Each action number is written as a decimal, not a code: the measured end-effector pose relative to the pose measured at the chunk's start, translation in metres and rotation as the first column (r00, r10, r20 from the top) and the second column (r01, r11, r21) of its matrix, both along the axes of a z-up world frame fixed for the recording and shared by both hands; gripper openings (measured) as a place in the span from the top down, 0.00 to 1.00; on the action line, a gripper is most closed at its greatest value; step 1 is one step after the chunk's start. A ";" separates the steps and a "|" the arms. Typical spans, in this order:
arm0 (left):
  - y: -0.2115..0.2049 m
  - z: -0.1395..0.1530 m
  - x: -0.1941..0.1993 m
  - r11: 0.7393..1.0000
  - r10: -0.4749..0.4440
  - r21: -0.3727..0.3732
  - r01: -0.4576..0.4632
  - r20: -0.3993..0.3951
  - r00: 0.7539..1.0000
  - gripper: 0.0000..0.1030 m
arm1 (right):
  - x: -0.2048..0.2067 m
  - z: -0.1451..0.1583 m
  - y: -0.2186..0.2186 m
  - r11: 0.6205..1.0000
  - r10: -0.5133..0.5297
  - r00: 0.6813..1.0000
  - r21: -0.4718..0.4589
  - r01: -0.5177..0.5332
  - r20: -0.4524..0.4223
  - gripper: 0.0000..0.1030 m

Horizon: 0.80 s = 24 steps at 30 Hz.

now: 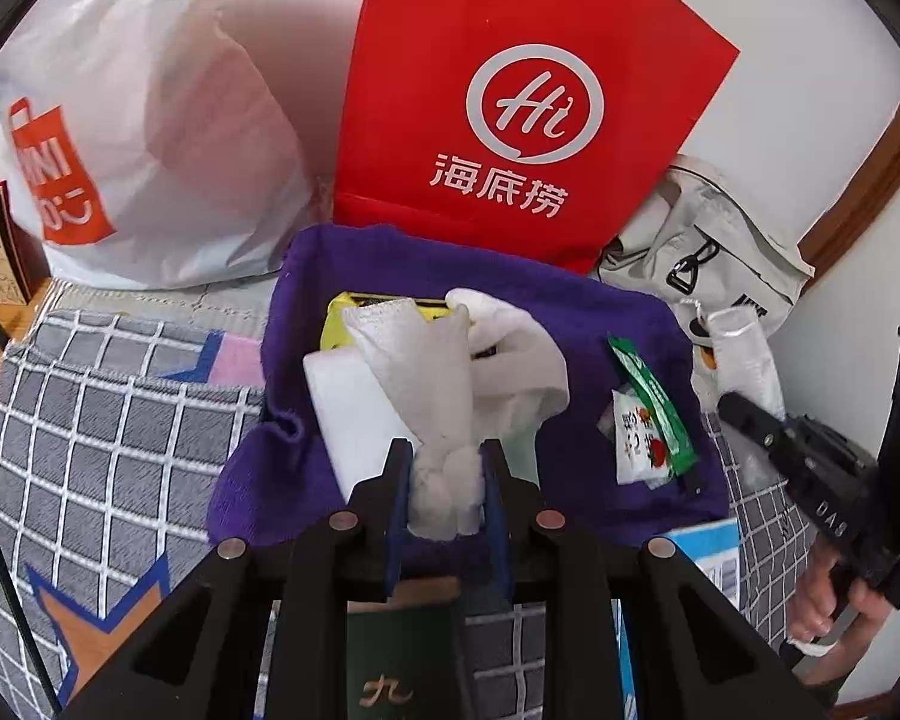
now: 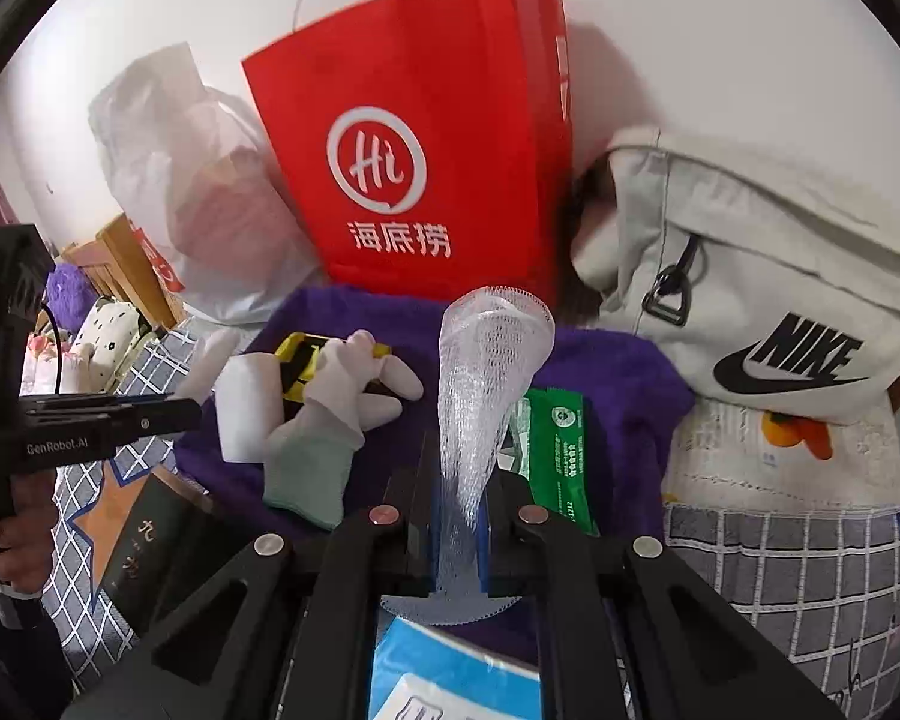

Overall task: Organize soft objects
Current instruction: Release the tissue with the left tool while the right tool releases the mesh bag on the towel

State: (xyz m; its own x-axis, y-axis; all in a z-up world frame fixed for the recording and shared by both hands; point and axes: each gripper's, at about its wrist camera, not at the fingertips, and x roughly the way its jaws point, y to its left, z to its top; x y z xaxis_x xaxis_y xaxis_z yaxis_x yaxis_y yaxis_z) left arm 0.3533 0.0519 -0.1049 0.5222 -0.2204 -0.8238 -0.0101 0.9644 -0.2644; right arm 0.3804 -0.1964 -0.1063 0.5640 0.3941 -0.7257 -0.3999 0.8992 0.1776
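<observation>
Left wrist view: the left gripper (image 1: pixel 447 483) clamps its 2 jaws on a white cloth (image 1: pixel 432 414) over the purple towel (image 1: pixel 342 276). Right wrist view: the right gripper (image 2: pixel 459 516) pinches a white foam net sleeve (image 2: pixel 486 372) upright above the same towel, beside a white glove (image 2: pixel 330 414).

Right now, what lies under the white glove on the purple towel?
Under the white glove sits a yellow-and-black object, beside a white block. The glove covers its middle, so what it is stays unclear.

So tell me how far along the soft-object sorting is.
Nothing looks sorted yet. In hand: the left gripper is shut on a white cloth, and the right gripper is shut on a white foam net. Left: the white glove, sponge block and snack packets lie loose on the purple towel.
</observation>
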 end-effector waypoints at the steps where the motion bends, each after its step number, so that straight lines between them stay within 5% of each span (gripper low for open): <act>1: -0.001 -0.001 0.005 1.000 -0.002 0.000 0.002 -0.002 1.000 0.79 | 0.003 -0.004 0.000 1.000 0.000 1.000 0.000 0.000 -0.007 0.91; 24: -0.016 -0.033 0.049 1.000 -0.007 0.001 0.007 -0.051 0.999 0.77 | 0.037 -0.058 -0.001 1.000 -0.005 0.989 -0.022 0.001 -0.145 0.89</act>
State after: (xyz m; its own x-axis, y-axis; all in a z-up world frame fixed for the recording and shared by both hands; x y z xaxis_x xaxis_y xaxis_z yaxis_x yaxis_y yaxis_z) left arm 0.4024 0.0355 -0.1376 0.4784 -0.2232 -0.8493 -0.0169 0.9646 -0.2630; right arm 0.4171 -0.1970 -0.1644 0.4537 0.3756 -0.8082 -0.3688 0.9047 0.2135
